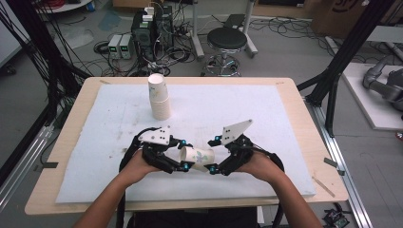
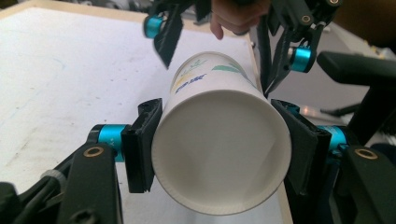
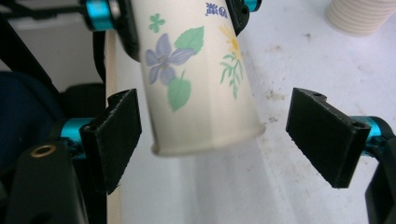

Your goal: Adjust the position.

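Flowered paper cup (image 1: 197, 157) lying sideways at lower centre of the high view, left gripper (image 2: 217, 140) clamped on its open rim, right gripper (image 3: 212, 135) spread wide around its base without touching, cup stack (image 1: 158, 96) standing upper centre on white mat (image 1: 266, 114), left gripper view showing the cup's empty inside, right gripper view its printed flowers.

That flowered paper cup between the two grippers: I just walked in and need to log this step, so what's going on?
A person holds the paper cup sideways just above the white mat. The left gripper is clamped on its rim end. The right gripper has its jaws open around the base end, pads clear of it. A stack of cups stands upside down farther back.
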`<act>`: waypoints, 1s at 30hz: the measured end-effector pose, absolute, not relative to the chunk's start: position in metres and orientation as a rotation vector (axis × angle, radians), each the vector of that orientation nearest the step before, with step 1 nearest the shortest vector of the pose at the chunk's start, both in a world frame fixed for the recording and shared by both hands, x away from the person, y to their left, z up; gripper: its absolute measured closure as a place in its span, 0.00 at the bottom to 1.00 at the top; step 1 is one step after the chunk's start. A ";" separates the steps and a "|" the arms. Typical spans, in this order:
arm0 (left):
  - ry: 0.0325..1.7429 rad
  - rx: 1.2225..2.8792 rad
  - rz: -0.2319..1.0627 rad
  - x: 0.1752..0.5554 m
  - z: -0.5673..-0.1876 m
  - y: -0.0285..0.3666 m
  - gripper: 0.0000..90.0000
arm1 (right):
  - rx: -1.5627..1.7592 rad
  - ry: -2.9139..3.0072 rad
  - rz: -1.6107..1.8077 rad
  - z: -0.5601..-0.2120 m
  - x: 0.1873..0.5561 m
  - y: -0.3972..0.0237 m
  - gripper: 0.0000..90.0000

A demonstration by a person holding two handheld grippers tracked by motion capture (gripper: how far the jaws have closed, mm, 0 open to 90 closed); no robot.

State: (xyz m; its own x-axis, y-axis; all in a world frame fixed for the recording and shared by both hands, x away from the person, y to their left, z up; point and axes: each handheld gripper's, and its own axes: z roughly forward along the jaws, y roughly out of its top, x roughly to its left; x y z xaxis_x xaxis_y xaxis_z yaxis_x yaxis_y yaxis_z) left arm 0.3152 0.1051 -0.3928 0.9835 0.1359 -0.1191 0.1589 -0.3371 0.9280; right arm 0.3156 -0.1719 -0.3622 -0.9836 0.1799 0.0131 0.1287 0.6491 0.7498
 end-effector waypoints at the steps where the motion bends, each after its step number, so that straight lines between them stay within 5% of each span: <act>1: 0.220 1.904 -0.025 0.315 -0.394 0.107 0.41 | 0.262 2.796 1.264 -0.362 0.316 -0.172 0.20; 30: 0.165 1.733 0.051 0.304 -0.397 0.105 0.41 | 0.344 2.515 1.677 -0.395 0.302 -0.209 0.21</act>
